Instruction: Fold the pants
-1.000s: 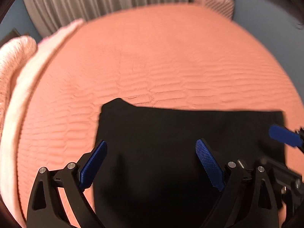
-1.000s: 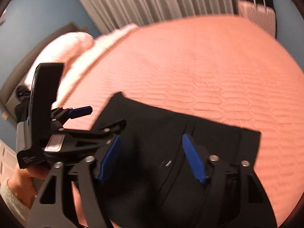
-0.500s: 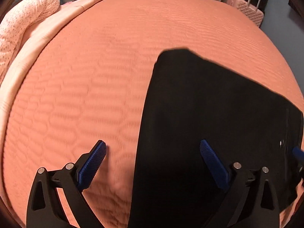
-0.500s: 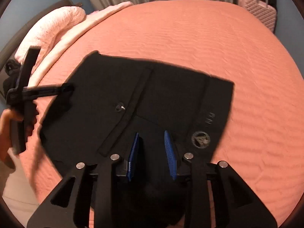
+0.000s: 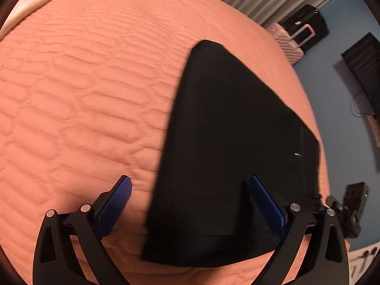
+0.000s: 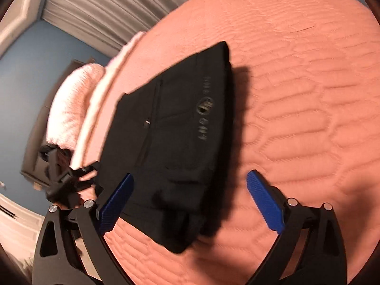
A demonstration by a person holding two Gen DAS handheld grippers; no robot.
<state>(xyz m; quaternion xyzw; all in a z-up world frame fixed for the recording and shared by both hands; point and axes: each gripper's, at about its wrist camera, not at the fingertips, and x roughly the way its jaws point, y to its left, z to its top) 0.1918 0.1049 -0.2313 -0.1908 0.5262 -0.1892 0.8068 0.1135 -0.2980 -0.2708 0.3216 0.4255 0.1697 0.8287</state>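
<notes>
The black pants lie folded into a compact stack on the salmon quilted bed. In the right wrist view the pants show a grey logo and a small metal button on top. My left gripper hovers over the stack's near left edge, jaws wide, nothing gripped. My right gripper stands over the stack's near corner with its jaws opening; the cloth lies below them, not pinched. The other gripper and a hand show at the left of the right wrist view.
Pink and white pillows lie at the bed's head. A pink suitcase and a black one stand past the bed's far edge. Grey curtains hang behind. A dark device sits on the floor.
Both grippers swung around the pants. The right gripper, nearly shut over the cloth half a second ago, now stands wide. The pants lie more compact, with doubled layers at the near end.
</notes>
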